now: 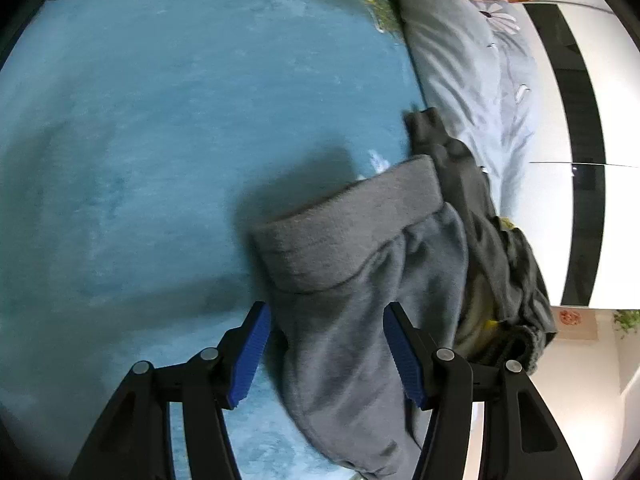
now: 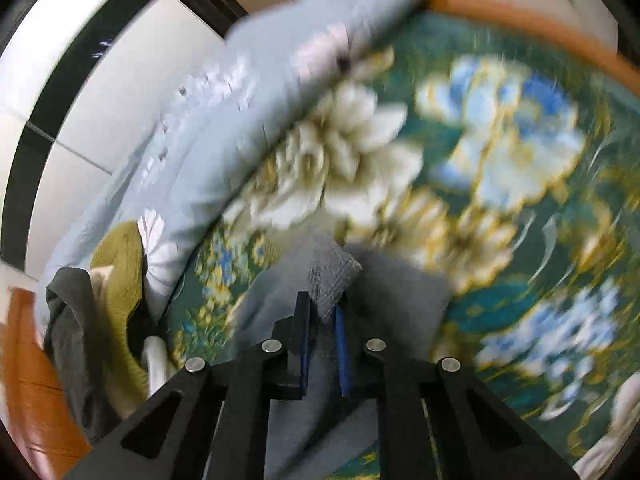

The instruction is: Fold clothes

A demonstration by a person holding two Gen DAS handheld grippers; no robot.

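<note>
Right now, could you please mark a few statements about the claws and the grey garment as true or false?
1. The right claw is clamped on grey ribbed fabric. True.
2. The left claw is shut tight. False: its pads stand apart, with the grey garment between them.
3. The bed cover under the left claw is red. False: it is teal.
4. A pile of clothes lies beside the pale blue quilt. True.

No readable text, labels, brands or numbers in either wrist view. Only candidate: small red square decoration (image 1: 567,317) on the wall at far right of the left wrist view, too small and blurred to make out. Right wrist view motion-blurred throughout.
</note>
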